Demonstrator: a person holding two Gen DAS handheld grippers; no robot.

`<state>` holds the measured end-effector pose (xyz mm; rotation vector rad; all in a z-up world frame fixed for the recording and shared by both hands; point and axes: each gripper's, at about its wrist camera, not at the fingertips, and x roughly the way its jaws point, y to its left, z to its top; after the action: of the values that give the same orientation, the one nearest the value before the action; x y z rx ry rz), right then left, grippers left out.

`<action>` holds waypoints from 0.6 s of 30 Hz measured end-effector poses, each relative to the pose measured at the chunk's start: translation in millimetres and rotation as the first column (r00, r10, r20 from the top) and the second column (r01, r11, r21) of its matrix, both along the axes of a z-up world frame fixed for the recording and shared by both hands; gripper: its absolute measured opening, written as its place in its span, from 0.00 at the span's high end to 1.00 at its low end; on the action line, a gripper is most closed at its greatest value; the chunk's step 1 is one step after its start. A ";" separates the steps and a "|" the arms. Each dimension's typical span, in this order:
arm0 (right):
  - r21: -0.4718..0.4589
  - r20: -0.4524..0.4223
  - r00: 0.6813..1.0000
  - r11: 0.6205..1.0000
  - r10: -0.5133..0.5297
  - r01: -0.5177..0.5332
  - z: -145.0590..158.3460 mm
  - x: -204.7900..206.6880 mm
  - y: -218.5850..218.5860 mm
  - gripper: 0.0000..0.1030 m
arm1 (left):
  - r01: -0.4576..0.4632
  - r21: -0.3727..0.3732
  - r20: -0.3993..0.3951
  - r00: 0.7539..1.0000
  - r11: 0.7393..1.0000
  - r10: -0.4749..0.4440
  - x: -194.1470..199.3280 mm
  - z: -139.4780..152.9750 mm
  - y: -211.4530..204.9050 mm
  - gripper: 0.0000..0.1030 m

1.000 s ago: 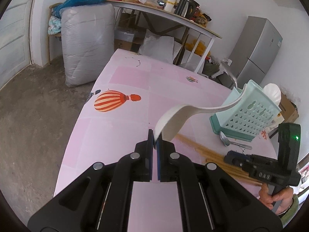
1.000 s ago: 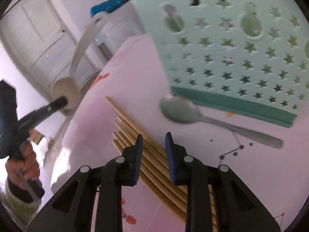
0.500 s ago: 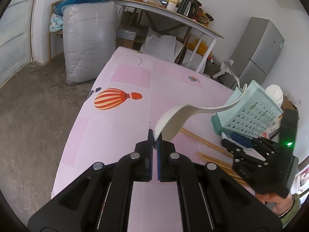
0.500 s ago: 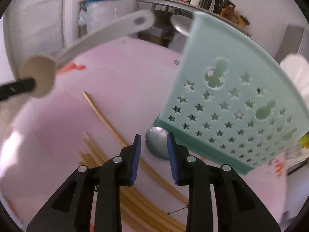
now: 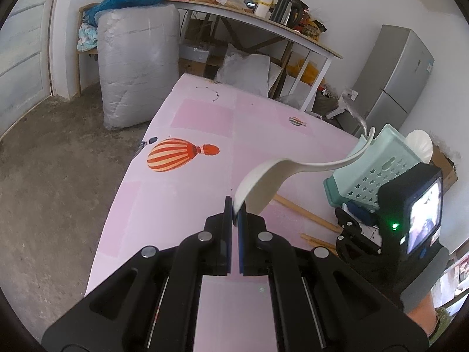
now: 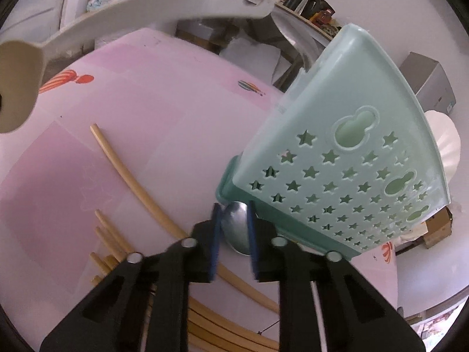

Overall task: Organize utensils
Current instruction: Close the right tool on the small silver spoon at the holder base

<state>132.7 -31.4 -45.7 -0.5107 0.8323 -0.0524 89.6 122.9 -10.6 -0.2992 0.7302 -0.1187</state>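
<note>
My left gripper [image 5: 234, 214] is shut on the bowl edge of a white rice spoon [image 5: 263, 179], held above the pink table [image 5: 187, 205]; the spoon's handle reaches across to the rim of the mint green star-holed holder [image 5: 378, 170]. In the right wrist view my right gripper [image 6: 234, 234] points down at the foot of the holder [image 6: 337, 146]. Its jaws are closing, and the bowl of a metal spoon [image 6: 236, 226] lying on the table fills the gap, touching both pads. Several bamboo chopsticks [image 6: 126, 176] lie loose to the left. The white spoon [image 6: 176, 0] arches overhead.
A metal handle [image 5: 356, 114] and a white utensil [image 5: 419, 143] stand in the holder. Behind the table are a grey wrapped bale [image 5: 137, 67], a bench with bottles and kettles [image 5: 281, 3] and a grey fridge [image 5: 401, 79]. The table's left edge drops to bare floor.
The right gripper swung from over the chopsticks to the holder's base, rolled, and narrowed its jaws around the metal spoon's bowl. The left gripper and the white spoon stayed put.
</note>
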 end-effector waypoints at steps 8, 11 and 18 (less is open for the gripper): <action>0.043 0.055 0.998 0.999 -0.004 0.001 6.9 -19.0 -3.5 0.96 | 0.002 0.014 0.019 1.000 1.000 -0.002 -4.5 8.6 -3.9 0.99; 0.073 0.080 0.997 0.997 -0.016 0.010 14.5 -27.2 -16.9 0.96 | 0.006 0.016 0.022 1.000 1.000 -0.006 -5.0 11.2 -7.0 0.99; 0.146 0.174 0.984 0.989 -0.045 0.020 49.0 -55.1 -44.2 0.98 | 0.017 0.023 0.039 0.999 1.000 -0.018 -6.1 16.1 -14.6 0.99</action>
<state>77.6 -75.6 3.3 -0.3504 0.6646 -0.0664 83.5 108.3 5.6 -0.2685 0.6945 -0.1324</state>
